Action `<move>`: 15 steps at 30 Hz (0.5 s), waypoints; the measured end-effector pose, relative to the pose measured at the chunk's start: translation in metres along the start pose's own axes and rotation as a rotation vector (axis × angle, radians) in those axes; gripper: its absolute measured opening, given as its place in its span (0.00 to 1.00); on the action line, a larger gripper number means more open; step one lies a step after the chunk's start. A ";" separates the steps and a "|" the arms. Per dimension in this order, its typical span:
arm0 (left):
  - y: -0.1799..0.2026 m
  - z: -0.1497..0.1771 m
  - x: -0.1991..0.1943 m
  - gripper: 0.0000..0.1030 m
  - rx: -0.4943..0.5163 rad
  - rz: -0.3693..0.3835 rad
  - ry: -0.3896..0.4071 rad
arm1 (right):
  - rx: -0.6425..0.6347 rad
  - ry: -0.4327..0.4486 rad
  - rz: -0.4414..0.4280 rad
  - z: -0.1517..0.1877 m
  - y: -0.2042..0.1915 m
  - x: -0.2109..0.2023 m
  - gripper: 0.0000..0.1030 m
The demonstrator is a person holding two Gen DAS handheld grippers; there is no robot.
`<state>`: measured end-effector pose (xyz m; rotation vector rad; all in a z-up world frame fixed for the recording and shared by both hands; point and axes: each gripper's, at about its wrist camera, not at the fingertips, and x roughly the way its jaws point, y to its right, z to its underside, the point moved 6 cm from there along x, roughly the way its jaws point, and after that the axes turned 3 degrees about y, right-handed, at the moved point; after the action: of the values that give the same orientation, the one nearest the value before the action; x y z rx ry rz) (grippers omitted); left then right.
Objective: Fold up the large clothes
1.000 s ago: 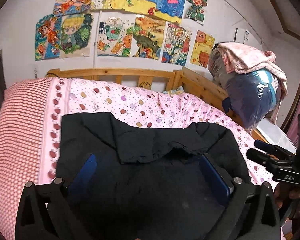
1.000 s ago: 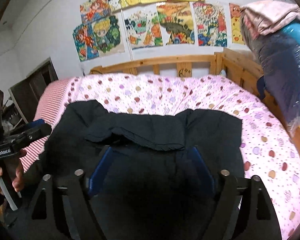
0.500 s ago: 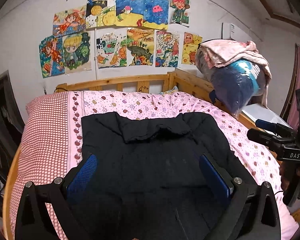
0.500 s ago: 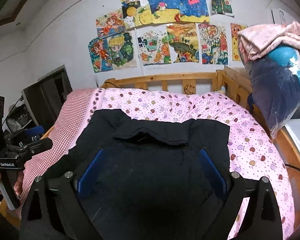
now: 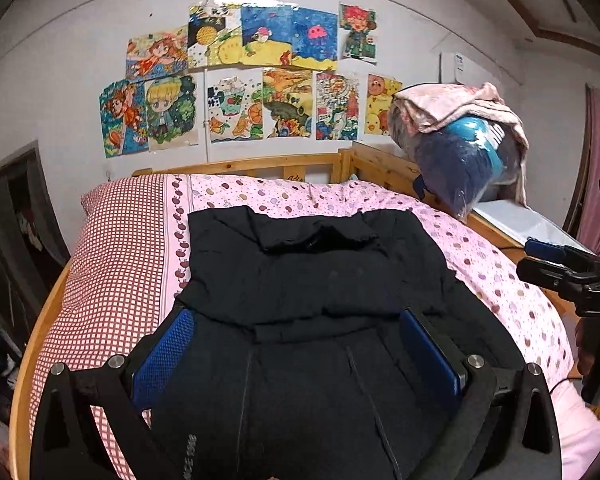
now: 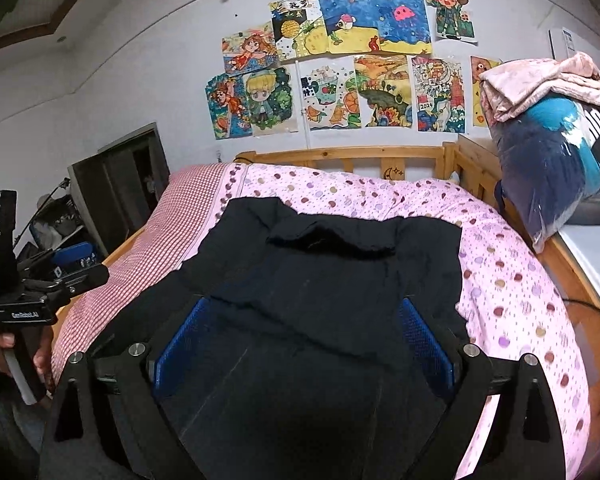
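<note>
Black garment flat on the bed.
I see both grippers, left and right, over it, jaws spread, nothing gripped.

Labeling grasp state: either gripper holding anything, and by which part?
Nothing held. Left gripper and right gripper are both open above the black garment lying on the bed.

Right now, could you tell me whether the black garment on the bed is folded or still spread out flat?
Partly folded: the black garment has its far edge turned back over itself on the pink bedspread, the rest still spread.
</note>
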<state>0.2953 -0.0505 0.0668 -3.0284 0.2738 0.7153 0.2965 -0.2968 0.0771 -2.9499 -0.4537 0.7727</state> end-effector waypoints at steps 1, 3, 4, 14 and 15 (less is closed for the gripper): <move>0.003 0.003 -0.003 1.00 0.001 0.007 0.003 | 0.000 0.000 0.001 0.005 -0.001 -0.003 0.90; 0.008 0.007 -0.009 1.00 -0.007 0.015 0.011 | 0.001 -0.007 0.007 0.017 -0.002 -0.010 0.90; 0.010 0.008 -0.011 1.00 -0.008 0.021 0.013 | 0.001 -0.010 0.007 0.021 -0.003 -0.012 0.90; 0.037 0.055 -0.035 1.00 0.102 0.072 0.031 | -0.022 -0.026 0.017 0.074 -0.010 -0.042 0.90; 0.040 0.065 -0.037 1.00 0.135 0.072 0.025 | -0.035 -0.030 0.020 0.082 -0.012 -0.045 0.90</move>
<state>0.2271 -0.0800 0.0262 -2.9147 0.4153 0.6358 0.2156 -0.3003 0.0284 -2.9832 -0.4440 0.8202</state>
